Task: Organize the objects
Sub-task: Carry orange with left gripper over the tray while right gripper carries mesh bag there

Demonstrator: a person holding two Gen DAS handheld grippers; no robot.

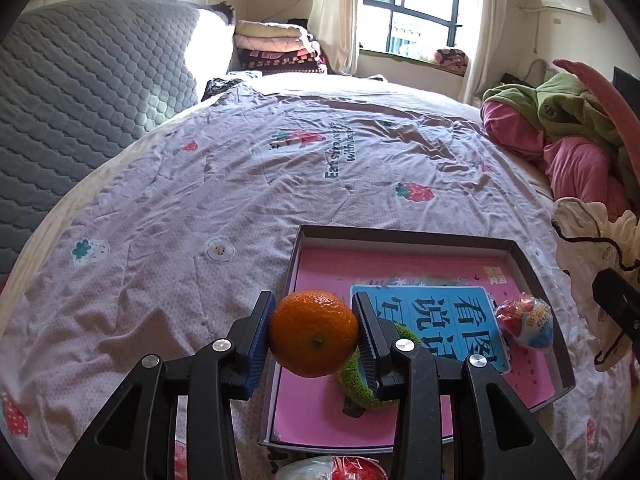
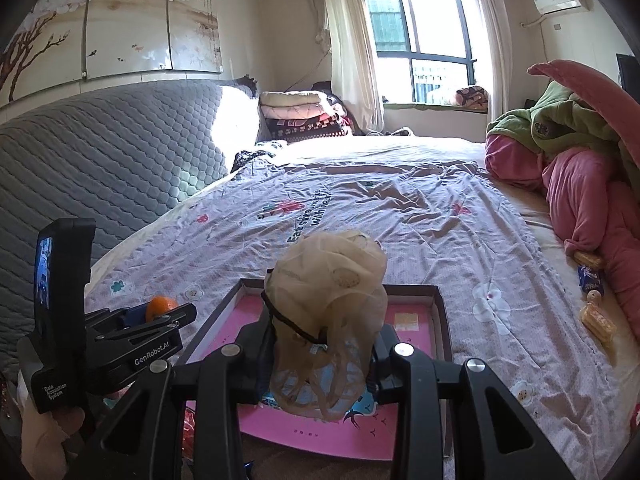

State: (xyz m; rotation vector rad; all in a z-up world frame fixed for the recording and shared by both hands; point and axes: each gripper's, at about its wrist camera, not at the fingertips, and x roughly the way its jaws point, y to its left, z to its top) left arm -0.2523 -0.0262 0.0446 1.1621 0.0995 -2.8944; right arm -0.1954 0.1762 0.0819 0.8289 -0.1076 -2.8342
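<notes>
Gripper on our left (image 1: 314, 334) is clenched on an orange (image 1: 313, 333), which hangs above the near left edge of the shallow box (image 1: 404, 236) on the bed (image 1: 200, 184). Inside the box we see a pink book (image 1: 320, 408), a green fuzzy ring (image 1: 354, 386) and a wrapped egg toy (image 1: 526, 326) near its right wall. Beyond the far wall the bed is wide. Our right gripper (image 2: 320, 344) grasps a beige mesh cap (image 2: 326, 312) over the box.
</notes>
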